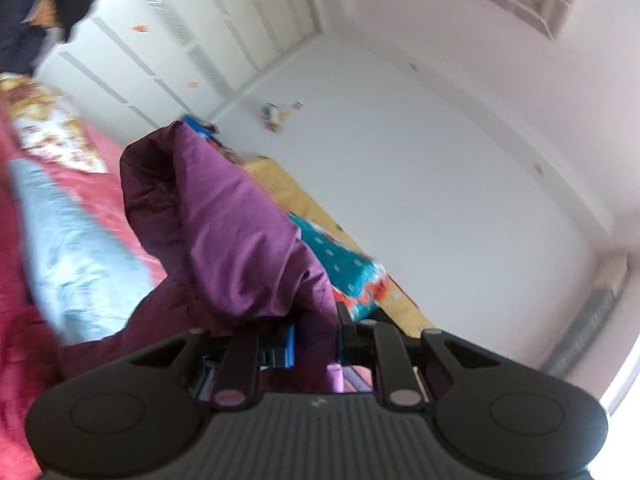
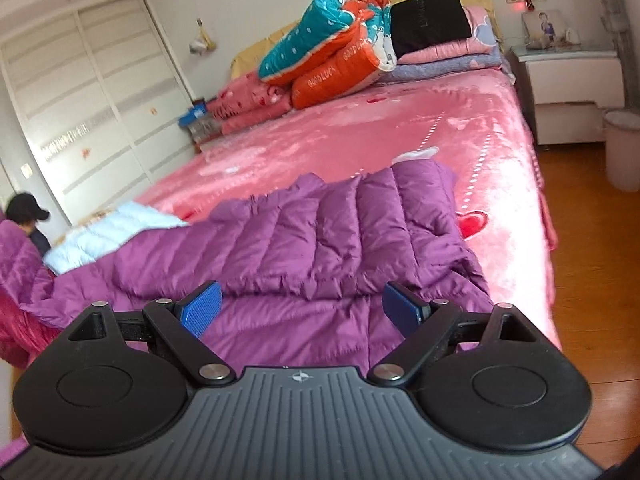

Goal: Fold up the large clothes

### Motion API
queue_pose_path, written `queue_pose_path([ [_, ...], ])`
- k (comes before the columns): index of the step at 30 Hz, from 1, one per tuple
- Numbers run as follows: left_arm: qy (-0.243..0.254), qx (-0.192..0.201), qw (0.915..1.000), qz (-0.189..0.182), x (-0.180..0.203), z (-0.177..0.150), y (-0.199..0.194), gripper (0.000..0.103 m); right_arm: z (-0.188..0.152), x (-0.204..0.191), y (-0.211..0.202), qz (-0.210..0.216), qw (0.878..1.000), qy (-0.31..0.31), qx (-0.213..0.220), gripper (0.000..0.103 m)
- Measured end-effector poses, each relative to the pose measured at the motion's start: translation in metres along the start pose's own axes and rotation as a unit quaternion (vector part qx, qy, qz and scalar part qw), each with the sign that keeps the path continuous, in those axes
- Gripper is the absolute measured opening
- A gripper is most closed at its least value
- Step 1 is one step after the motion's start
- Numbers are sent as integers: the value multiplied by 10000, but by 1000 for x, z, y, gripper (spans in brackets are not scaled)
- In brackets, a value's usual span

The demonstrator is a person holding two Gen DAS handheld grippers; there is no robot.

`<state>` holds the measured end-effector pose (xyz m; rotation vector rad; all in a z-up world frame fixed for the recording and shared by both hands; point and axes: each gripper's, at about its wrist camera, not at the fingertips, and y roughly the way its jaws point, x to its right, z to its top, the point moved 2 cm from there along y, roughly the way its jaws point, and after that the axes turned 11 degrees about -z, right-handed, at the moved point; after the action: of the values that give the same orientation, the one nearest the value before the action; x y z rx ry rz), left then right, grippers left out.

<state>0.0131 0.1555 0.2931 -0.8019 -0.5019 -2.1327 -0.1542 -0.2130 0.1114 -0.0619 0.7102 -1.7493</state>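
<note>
Left tongs (image 1: 316, 344) clamped on a fold of the purple jacket (image 1: 224, 220), cloth bunched up at 11 o'clock from the pads. Right tongs (image 2: 300, 308) gaping, empty, above the jacket's near edge; rest of it is spread on the pink bed (image 2: 360, 128) toward 12. Advice: pin that edge with the right, carry the left across level, keep the fold line straight.

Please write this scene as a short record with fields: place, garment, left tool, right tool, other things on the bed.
place: bed with pink cover
garment: purple jacket, partly flat on the bed, one part lifted
left tool: left tool shut on the jacket
right tool: right tool open over the jacket, holding nothing
other things: quilt at the headboard, light blue garment
</note>
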Motion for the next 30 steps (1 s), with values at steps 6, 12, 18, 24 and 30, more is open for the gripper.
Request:
queue_pose_path([
  [6,382,-626,9965,-409,45,-41,74,16,-8,15,30,276,9988,339,-230,103],
  [12,785,-1408,9841,-747,71,-102,138,16,-4,37,40,269,9971,675,-231,103],
  [18,888,-2205,9663,-992,68,-169,187,16,13,80,40,216,9908,1339,0,103],
  [24,835,-2984,9455,-1005,51,-240,218,19,23,113,44,33,9834,1799,243,103],
  [30,809,-3745,9202,-807,25,-301,225,30,28,125,58,-59,9785,2039,301,103],
])
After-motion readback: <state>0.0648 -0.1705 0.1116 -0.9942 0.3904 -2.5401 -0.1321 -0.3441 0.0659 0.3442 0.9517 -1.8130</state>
